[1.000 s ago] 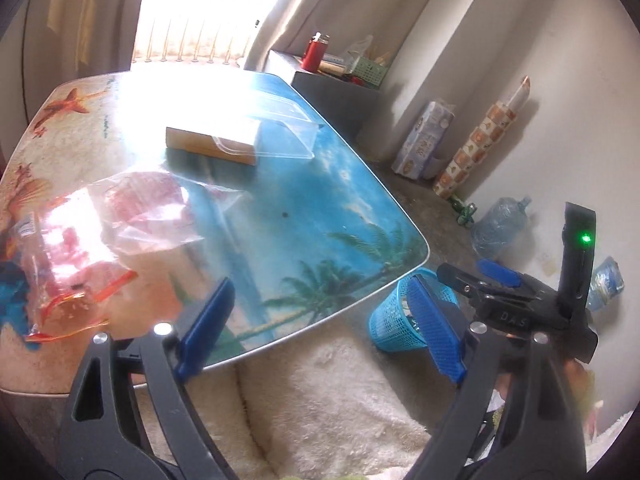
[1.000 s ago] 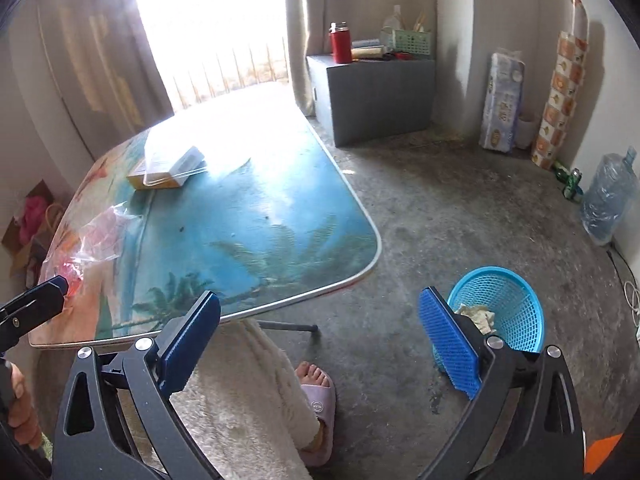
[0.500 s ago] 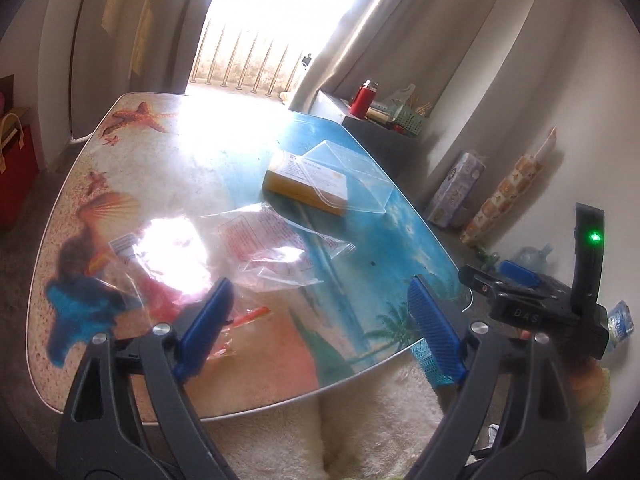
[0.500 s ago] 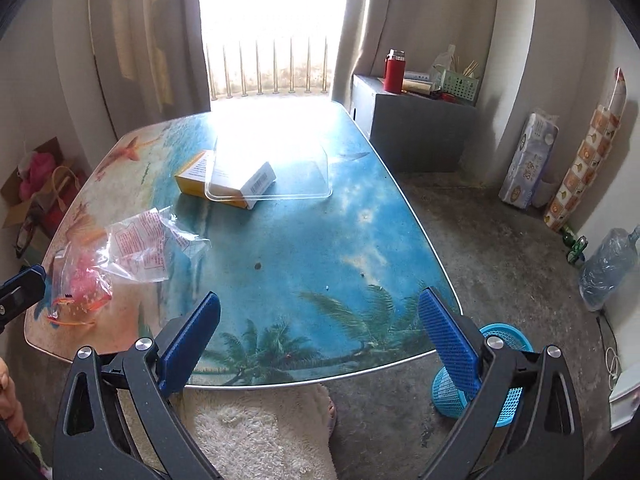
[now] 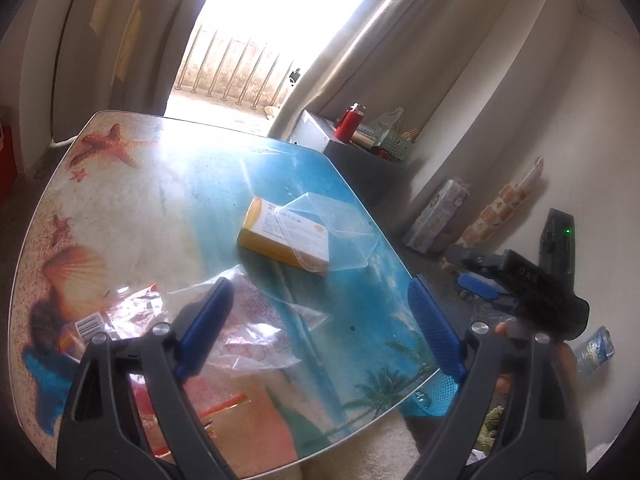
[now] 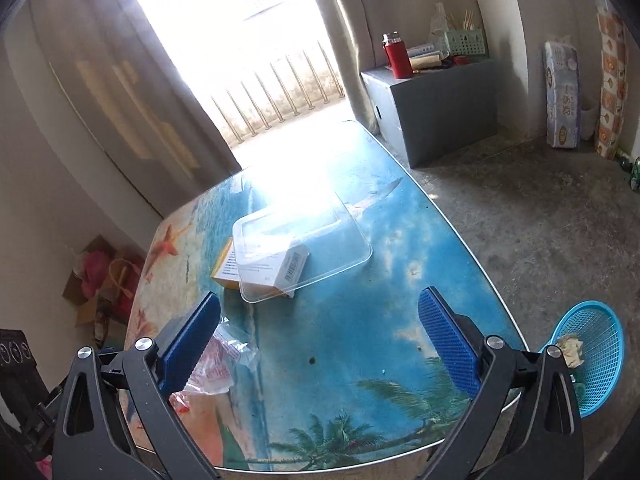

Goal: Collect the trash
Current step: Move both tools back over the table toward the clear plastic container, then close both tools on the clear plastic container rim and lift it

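Nearest to us, our left tool [image 5: 316, 326] hovers over the front of the bench [image 5: 168, 208] with its blue pads spread wide and nothing between them; our right tool [image 6: 320, 334] hangs over the same bench, its pads likewise far apart and empty. In the left wrist view the right tool's black body carries raised letters that read "DAS", beside a small green light. Just under the left tool lie the crumpled clear plastic wrappers [image 5: 248, 332], flat on the beach-print surface near its front left corner; one has red printing too blurred to read, and another bit to its left shows a barcode sticker [image 5: 89, 325]. Beyond them, near the middle of the bench, sits a yellow carton [image 6: 260, 268] with a white label and a barcode on its end, the small text illegible. A clear plastic lid [image 6: 304, 244] rests tilted across the carton, one edge on the bench. On the floor off the bench's right front corner stands a blue mesh wastebasket [image 6: 596, 360] with a crumpled wad of paper [image 6: 573, 350] inside. Farther back, against the wall, a grey cabinet [image 6: 440, 108] bears a red flask [image 6: 396, 56] and a pale green basket [image 6: 464, 42], and a wrapped pack of tissue rolls [image 6: 562, 94] stands upright on the floor beside it, its print unreadable.
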{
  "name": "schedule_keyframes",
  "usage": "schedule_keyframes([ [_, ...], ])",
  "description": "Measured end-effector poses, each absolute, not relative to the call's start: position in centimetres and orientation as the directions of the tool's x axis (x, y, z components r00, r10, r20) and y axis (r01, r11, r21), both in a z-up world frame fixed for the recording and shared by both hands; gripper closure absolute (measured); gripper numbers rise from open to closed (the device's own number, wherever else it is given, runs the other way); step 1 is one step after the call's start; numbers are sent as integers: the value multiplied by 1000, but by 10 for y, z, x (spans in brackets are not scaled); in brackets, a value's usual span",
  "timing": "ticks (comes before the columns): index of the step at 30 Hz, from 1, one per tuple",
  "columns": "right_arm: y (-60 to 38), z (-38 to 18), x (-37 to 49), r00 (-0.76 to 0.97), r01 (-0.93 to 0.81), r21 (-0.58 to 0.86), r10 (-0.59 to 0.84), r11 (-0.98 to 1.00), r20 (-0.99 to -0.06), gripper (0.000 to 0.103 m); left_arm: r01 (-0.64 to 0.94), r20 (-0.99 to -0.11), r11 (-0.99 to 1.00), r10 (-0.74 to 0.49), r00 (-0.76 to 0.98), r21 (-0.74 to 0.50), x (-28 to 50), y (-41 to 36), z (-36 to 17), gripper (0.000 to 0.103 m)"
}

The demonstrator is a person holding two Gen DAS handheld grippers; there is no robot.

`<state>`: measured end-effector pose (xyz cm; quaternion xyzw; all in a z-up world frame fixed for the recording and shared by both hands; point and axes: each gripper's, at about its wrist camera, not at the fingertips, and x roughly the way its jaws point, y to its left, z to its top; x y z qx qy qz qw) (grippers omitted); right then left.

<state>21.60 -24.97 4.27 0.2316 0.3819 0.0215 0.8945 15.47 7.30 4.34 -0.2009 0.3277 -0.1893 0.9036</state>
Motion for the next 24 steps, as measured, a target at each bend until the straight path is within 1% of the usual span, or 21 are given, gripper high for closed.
schedule_keyframes([
  [5,-277,23,275,656,130,613,396,780,-643,7,213,-515,789,-553,655,-576,208,58,45,20],
  [6,-281,21,287,649,132,633,416,763,-637,7,204,-524,789,-552,649,-579,218,53,42,26],
  [9,-289,13,322,628,148,632,421,761,-654,7,186,-555,803,-538,635,-566,243,36,32,38],
  [11,-290,6,345,601,145,631,439,762,-668,7,174,-568,795,-549,613,-580,260,28,24,40],
  [13,-291,-4,365,562,155,639,465,754,-684,11,145,-586,788,-553,592,-598,276,22,14,45],
  [15,-291,-13,381,531,161,637,478,754,-700,12,121,-594,775,-565,573,-620,292,17,5,51],
  [17,-292,-23,392,501,174,635,487,753,-716,15,86,-611,771,-563,557,-631,305,15,-4,54],
  [20,-291,-37,401,463,176,645,516,743,-721,16,52,-631,767,-562,535,-639,320,12,-18,56],
  [24,-287,-49,403,432,158,680,569,716,-699,18,40,-647,764,-572,505,-644,333,4,-31,59],
])
